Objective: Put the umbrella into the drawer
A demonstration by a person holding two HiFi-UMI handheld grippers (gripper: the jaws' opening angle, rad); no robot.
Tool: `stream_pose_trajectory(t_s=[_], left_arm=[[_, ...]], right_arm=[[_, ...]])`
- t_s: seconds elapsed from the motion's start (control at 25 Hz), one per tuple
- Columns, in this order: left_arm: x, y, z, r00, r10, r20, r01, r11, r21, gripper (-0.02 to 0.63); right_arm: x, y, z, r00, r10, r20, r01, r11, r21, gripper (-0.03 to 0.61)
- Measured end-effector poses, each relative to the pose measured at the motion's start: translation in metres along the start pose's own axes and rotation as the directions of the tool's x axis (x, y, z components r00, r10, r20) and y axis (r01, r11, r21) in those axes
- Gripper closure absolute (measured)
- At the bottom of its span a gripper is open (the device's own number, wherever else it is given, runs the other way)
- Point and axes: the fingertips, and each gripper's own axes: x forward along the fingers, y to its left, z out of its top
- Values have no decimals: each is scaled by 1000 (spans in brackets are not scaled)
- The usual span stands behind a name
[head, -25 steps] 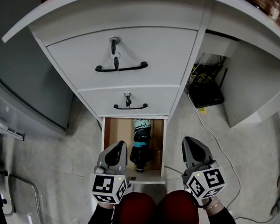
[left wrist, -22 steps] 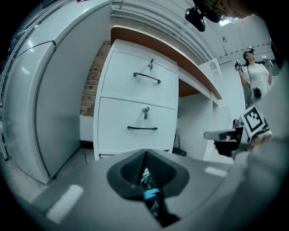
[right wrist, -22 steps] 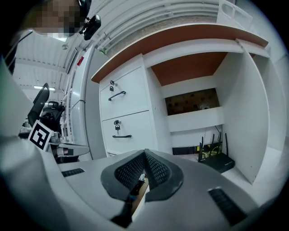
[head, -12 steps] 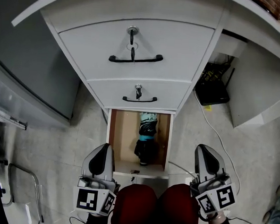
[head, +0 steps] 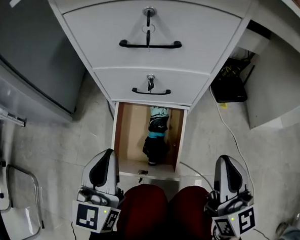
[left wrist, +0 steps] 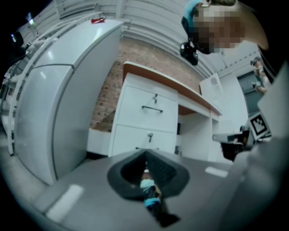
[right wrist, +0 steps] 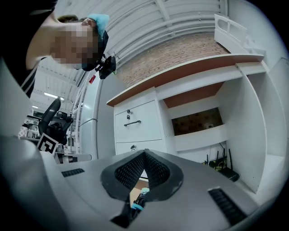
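Umbrella [head: 155, 137], folded, teal and black, lies lengthwise inside the open bottom drawer [head: 121, 140] of the white cabinet [head: 196, 28], apart from both tools. Left tool [head: 106, 160] and right tool [head: 229, 167] have their jaws pressed together on nothing, beside the person's knees [head: 144, 213]. What seems left is shutting the drawer: push its front squarely and evenly, after checking that the umbrella's near end sits behind it.

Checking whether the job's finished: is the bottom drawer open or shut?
Open: the bottom drawer is pulled out, wooden inside showing, umbrella lying in it.
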Motion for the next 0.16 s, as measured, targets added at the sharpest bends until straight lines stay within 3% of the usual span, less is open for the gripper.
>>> stream_pose_trajectory(t_s=[0.16], left_arm=[[0, -2, -2, 1000, 1, 2, -1, 1000, 5, 609]], right_arm=[[-14, -3, -6, 1000, -7, -3, 7, 1000, -2, 577]])
